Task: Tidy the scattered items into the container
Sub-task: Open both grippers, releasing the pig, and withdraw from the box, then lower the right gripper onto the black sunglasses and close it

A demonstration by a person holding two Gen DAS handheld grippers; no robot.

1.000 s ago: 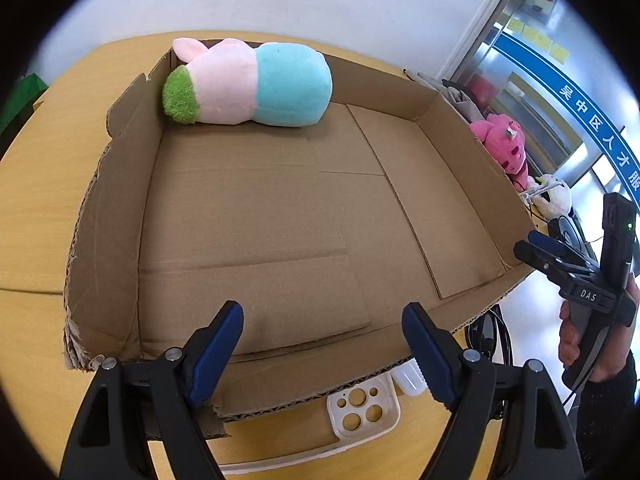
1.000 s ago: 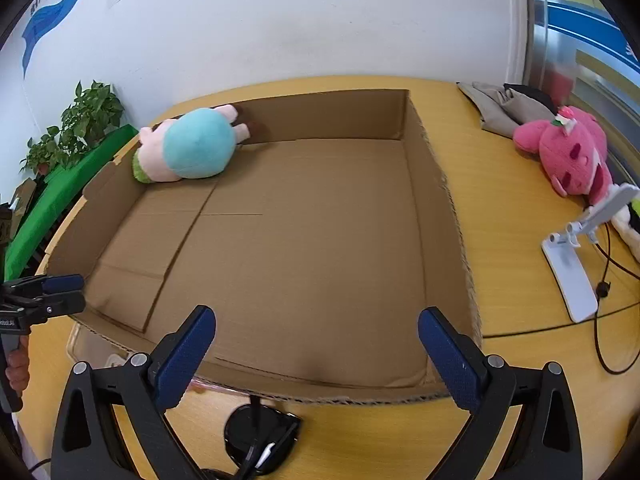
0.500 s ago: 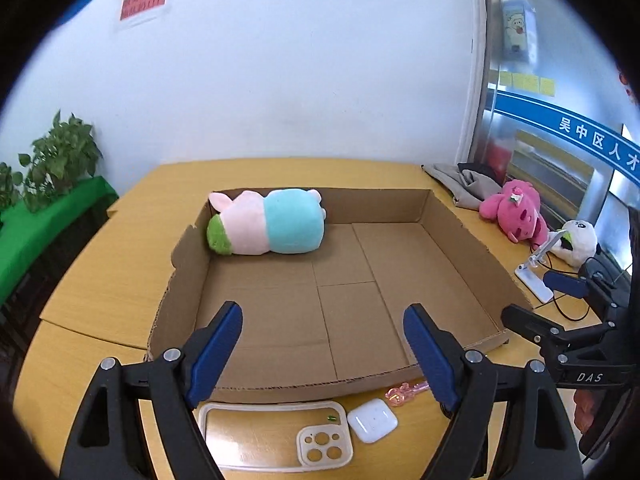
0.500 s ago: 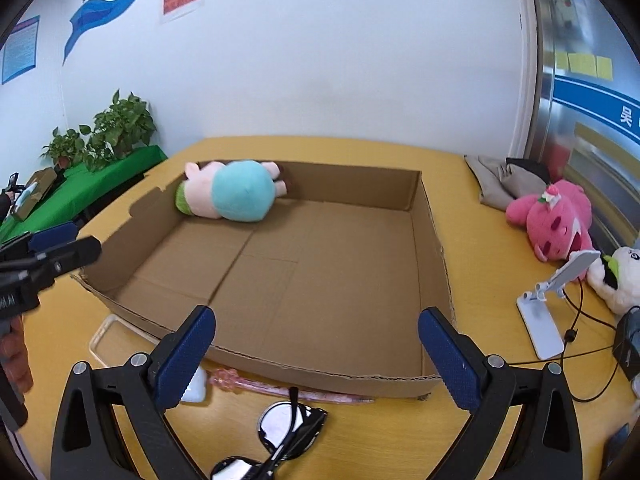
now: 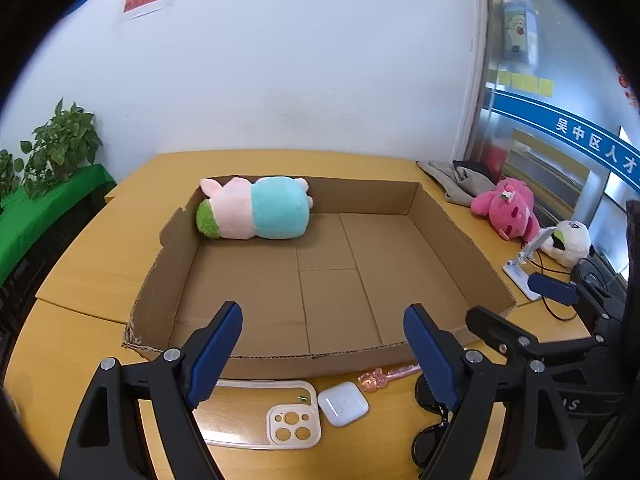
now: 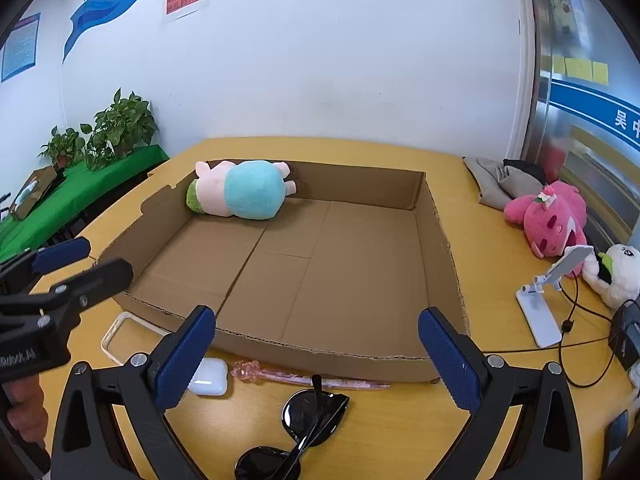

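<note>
A shallow cardboard box (image 5: 276, 356) (image 6: 438, 240) lies on the wooden table with a pink-and-blue plush (image 5: 256, 213) (image 6: 240, 193) in its far left corner. In front of the box lie a clear phone case (image 5: 272, 420) (image 6: 120, 332), a white earbuds case (image 5: 342, 403) (image 6: 210, 376), a pink wand (image 5: 386, 376) (image 6: 288, 376) and black sunglasses (image 6: 298, 424) (image 5: 430, 440). My left gripper (image 5: 324, 354) is open and empty above the phone case. My right gripper (image 6: 316, 356) is open and empty above the sunglasses.
To the right of the box lie a pink plush (image 5: 506, 208) (image 6: 554, 220), a white plush (image 5: 570, 242) (image 6: 618, 274), a white phone stand (image 6: 548, 300) with cable and folded grey cloth (image 6: 500, 182). Potted plants (image 6: 116, 130) stand on a green surface at left.
Both grippers have pulled back and up from over the box. The small items in front of the box have come into view. Both stay open.
</note>
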